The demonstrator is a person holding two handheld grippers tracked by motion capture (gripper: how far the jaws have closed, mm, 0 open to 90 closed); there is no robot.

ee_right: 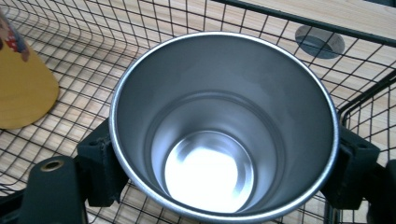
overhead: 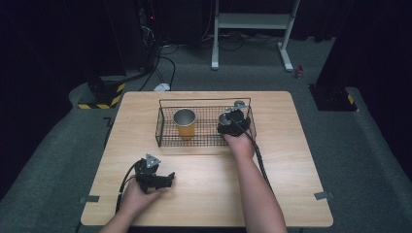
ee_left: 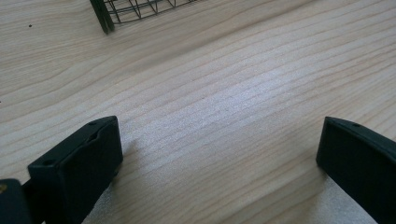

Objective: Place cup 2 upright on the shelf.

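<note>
Looking down from the high view, a wire basket [overhead: 164,127] is seen on the wooden counter [overhead: 286,160], with a yellow steel cup [overhead: 185,123] standing upright in its left half. The right gripper [overhead: 232,121] is held inside the basket's right end, while the left gripper [overhead: 165,179] is rested on the counter near the front edge. In the left gripper view, the jaws are spread wide over bare wood. In the right gripper view, a second steel cup [ee_right: 224,126] is clamped between the jaws, upright, inside the basket.
</note>
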